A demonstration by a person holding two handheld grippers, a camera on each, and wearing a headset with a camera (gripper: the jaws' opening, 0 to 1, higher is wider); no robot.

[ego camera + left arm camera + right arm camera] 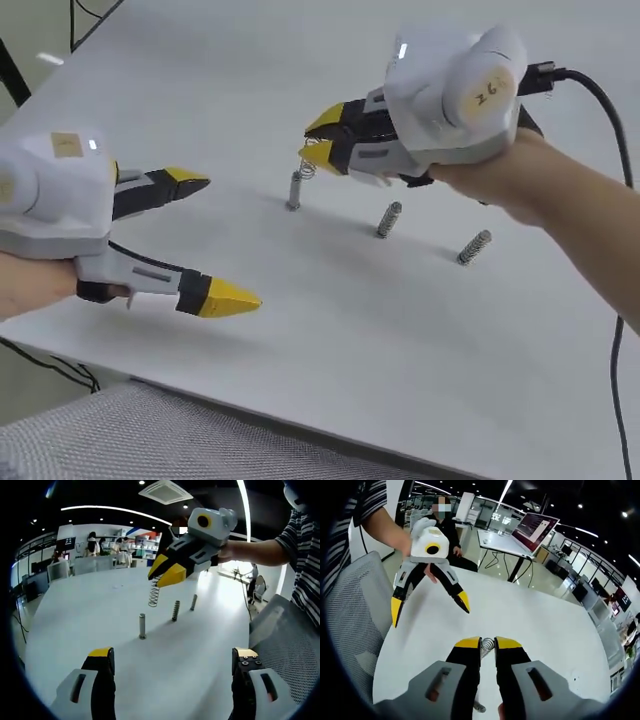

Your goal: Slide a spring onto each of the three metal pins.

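Three metal pins stand on the white table. The left pin (294,191) (142,626) is bare. The middle pin (388,220) (175,610) and the right pin (474,247) (193,602) each carry a spring. My right gripper (318,143) (162,572) (487,643) is shut on a spring (308,169) (154,594) (487,645), which hangs just above and slightly right of the bare pin. My left gripper (212,240) (172,661) (430,607) is open and holds nothing, at the table's near left, apart from the pins.
A grey mesh chair back (150,430) lies below the table's near edge (300,425). A black cable (610,130) trails from the right gripper. Other desks, a monitor (535,530) and people (92,545) are far behind.
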